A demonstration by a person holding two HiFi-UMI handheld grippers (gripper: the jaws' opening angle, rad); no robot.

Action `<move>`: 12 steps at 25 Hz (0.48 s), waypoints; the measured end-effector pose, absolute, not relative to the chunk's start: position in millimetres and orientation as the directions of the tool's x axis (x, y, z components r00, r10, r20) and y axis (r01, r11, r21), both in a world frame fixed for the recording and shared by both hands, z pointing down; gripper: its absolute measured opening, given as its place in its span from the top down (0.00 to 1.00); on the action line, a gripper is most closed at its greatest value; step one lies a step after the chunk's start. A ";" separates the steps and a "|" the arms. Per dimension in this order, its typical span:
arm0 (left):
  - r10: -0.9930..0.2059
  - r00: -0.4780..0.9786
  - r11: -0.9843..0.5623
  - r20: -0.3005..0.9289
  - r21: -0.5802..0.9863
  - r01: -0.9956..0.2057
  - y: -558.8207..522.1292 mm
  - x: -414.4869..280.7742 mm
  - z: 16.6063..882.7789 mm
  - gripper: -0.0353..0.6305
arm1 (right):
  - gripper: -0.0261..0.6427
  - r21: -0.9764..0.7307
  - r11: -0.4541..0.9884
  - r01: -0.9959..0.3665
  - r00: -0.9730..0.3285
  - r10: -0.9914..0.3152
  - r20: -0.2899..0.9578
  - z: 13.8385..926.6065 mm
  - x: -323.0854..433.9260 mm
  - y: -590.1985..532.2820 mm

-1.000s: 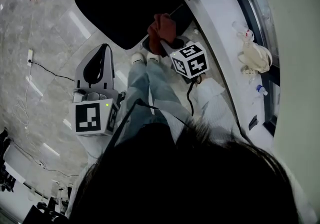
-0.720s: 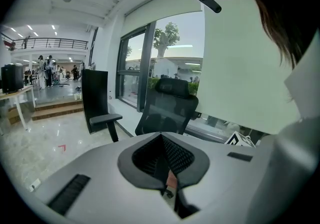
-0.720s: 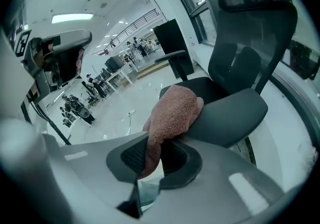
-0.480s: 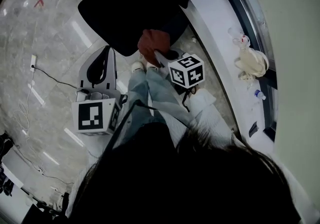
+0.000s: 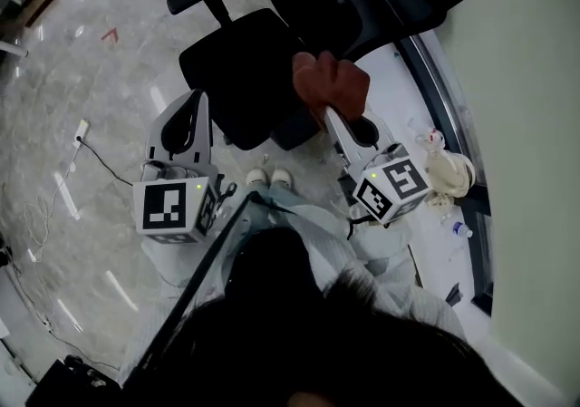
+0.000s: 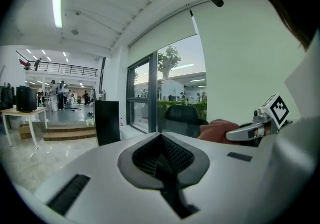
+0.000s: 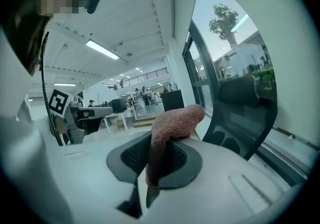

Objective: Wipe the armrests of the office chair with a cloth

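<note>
As the soft, light rust-red terry cloth [image 7: 172, 123] droops from our right tool [image 7: 152, 168], clamped on its bunched end beside the black mesh office chair [image 5: 245, 70], we judge a deep pinch there safest, our left tool [image 6: 164, 164] closed on nothing.

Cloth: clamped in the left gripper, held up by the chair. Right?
No. The cloth is clamped in the right gripper, not the left, held up by the chair. The right gripper view shows its jaws shut on the cloth; the left gripper is shut on nothing.
</note>
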State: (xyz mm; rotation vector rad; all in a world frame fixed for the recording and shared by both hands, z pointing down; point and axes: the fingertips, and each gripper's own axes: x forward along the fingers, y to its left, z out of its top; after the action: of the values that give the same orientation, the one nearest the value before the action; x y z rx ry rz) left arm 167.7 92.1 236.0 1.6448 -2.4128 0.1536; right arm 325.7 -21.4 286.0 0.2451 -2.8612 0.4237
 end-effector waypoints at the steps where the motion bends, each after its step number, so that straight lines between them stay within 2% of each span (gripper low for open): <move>1: -0.900 -0.371 0.387 0.228 0.028 -0.922 98.1 164.2 231.8 0.94 | 0.92 -0.235 0.954 -0.184 -0.962 -0.127 0.241 276.2 323.2 -19.5; 5: -0.852 -0.468 0.486 0.236 0.021 -0.874 134.8 148.3 228.3 0.94 | 0.92 -0.167 0.979 -0.120 -0.970 -0.080 0.230 264.4 305.4 -3.2; 12: -0.709 -0.662 0.678 0.244 -0.021 -0.735 232.3 105.2 237.0 0.94 | 0.92 -0.177 0.980 0.087 -0.974 0.121 0.190 255.3 236.8 52.1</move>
State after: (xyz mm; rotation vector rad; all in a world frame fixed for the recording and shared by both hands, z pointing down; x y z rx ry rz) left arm 105.2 232.3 237.0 1.1672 -2.6758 0.1724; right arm 236.8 52.1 255.3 -0.1557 -2.9261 0.2489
